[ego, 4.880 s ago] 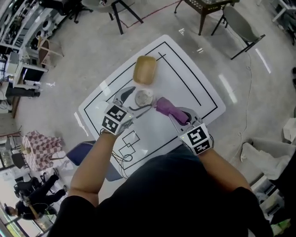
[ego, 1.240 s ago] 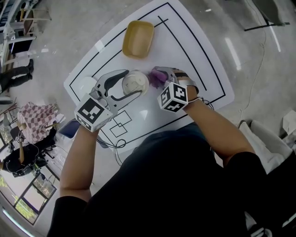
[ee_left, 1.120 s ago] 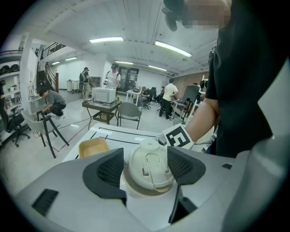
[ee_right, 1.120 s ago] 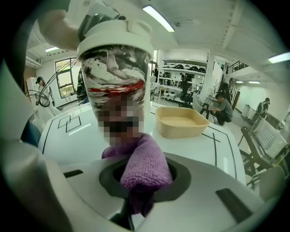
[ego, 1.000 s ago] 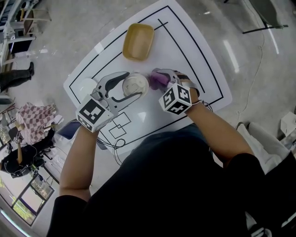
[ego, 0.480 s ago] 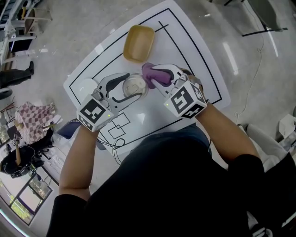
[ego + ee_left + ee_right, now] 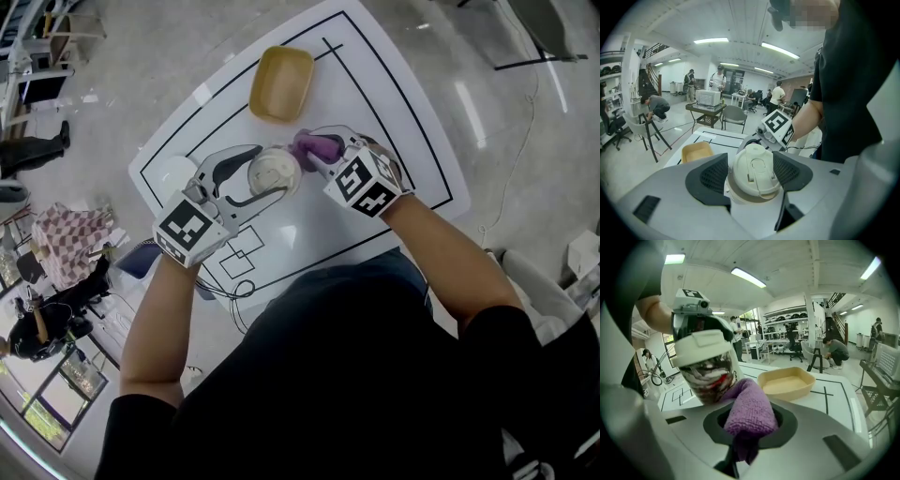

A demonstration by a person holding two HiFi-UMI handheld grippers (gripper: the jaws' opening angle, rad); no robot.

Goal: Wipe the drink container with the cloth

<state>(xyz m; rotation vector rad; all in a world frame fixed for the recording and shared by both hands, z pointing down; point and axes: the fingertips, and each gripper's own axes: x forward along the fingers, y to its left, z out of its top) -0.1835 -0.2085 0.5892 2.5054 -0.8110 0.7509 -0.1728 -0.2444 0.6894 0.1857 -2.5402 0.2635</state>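
Note:
The drink container (image 7: 273, 172), a clear cup with a cream lid (image 7: 755, 170) and a printed body (image 7: 710, 373), stands on the white table. My left gripper (image 7: 265, 177) is shut on it, one dark pad on each side of the lid. My right gripper (image 7: 317, 150) is shut on a purple cloth (image 7: 314, 146), which bulges out between its jaws (image 7: 749, 409). The cloth's tip touches the cup's right side in the right gripper view.
A shallow tan tray (image 7: 279, 82) lies just beyond the cup, also in the right gripper view (image 7: 786, 382). The white table (image 7: 412, 159) carries black outline markings. A small white disc (image 7: 173, 174) sits at the table's left. People, chairs and desks fill the room behind.
My right gripper with the cloth rose and swung away from the cup's side half a second ago, then came back against it, a little higher than before. The left gripper and cup stayed put.

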